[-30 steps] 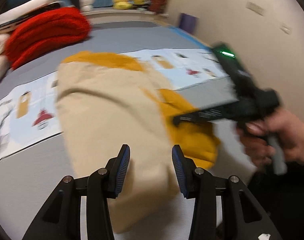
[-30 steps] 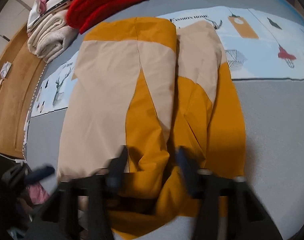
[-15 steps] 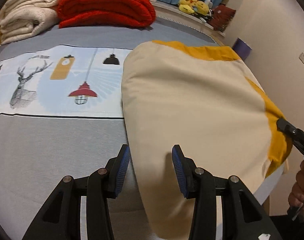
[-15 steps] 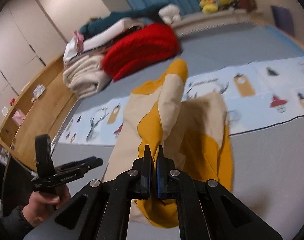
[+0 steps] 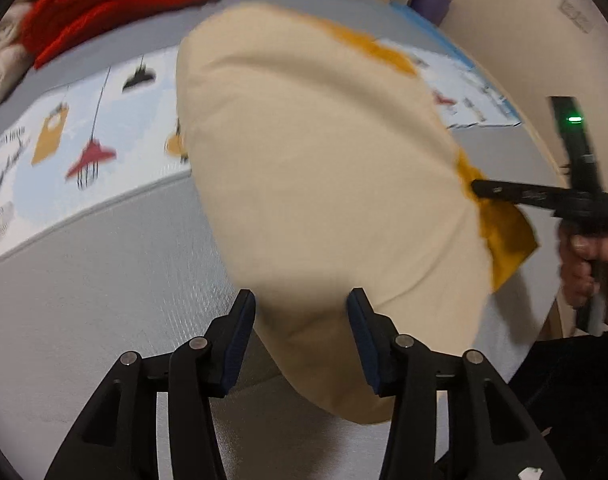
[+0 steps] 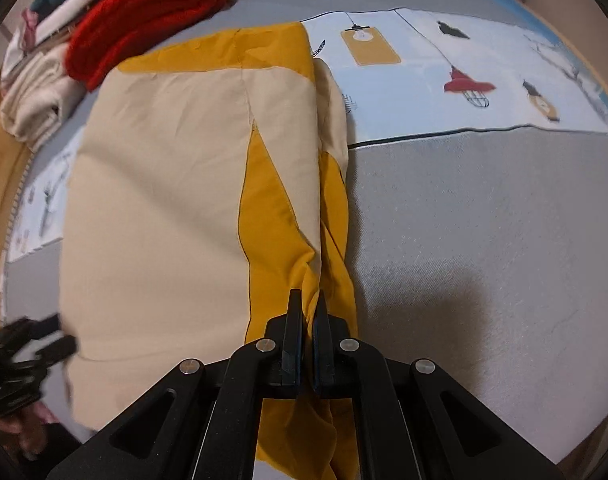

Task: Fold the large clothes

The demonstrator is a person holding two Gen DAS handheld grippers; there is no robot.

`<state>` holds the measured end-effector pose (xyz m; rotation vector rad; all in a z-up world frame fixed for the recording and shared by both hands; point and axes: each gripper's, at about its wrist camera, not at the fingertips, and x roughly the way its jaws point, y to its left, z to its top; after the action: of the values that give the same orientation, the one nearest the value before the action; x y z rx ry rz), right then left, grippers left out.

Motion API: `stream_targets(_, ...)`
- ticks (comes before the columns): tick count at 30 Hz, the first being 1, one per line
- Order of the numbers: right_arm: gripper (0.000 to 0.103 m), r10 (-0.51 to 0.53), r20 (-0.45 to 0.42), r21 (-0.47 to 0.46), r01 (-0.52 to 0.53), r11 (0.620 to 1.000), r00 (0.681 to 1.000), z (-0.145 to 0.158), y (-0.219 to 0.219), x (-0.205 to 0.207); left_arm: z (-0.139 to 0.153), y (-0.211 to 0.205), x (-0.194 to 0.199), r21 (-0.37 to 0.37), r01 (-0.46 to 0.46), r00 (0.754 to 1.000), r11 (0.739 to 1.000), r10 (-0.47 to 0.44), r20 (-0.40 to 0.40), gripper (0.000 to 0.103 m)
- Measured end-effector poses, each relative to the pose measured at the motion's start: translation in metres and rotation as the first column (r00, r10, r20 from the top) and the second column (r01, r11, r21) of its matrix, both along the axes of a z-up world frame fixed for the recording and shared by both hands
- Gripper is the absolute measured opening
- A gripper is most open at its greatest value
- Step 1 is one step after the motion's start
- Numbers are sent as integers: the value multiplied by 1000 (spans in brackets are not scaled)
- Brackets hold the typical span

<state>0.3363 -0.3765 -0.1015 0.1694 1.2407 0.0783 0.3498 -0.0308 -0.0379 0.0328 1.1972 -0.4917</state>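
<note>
Pinching a bunched fold of mustard cloth, the right gripper (image 6: 309,312) has its jaws drawn almost together on the garment (image 6: 164,200), a large beige and mustard piece lying on the bed (image 6: 484,240). The left gripper (image 5: 300,312) stands with its jaws wide apart and nothing clamped; the garment's beige near end bulges between and just ahead of them, though whether the blue pads (image 5: 240,336) touch it I cannot tell through the blur.

Taking the garment as the landmark: its long axis runs away from both grippers, from the bed's near edge toward the folded red blanket (image 6: 144,12) lying just beyond its far end. The right gripper holds the near end on the garment's right side, where a mustard strip runs the length of the piece and gathers into a twist at the jaws. The left gripper is at the same near end, on the garment's left side. In the left wrist view the right gripper (image 5: 480,190) shows side-on, nipping that mustard corner. A pale printed sheet (image 6: 464,72) with lamp drawings lies crosswise under the garment's far half, reaching out to both sides.

The step in hand looks like taking the near hem in two places, so the near end can be carried over toward the far one. For that, the left gripper seems the one lacking a hold: it sits right at the hem, and probably needs only to close on the beige edge.
</note>
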Motion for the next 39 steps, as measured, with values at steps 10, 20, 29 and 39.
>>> stream_targets(10,3,12,124,-104,1,995,992,34,10,-8,-27,-43,-33,197,242,967,950,-253,30,46)
stream_targets(20,18,-37,87,-58,42,997,995,36,-10,-16,-19,-40,-32,204,220,971,954,-235,51,50)
stream_targets(29,26,200,-65,-220,-210,953,978,4,18,-37,-16,-45,-30,203,217,971,955,-232,53,50)
stream_targets(39,25,179,-143,-161,-201,966,973,-12,1,-35,1,-41,-14,85,161,983,983,-167,76,50)
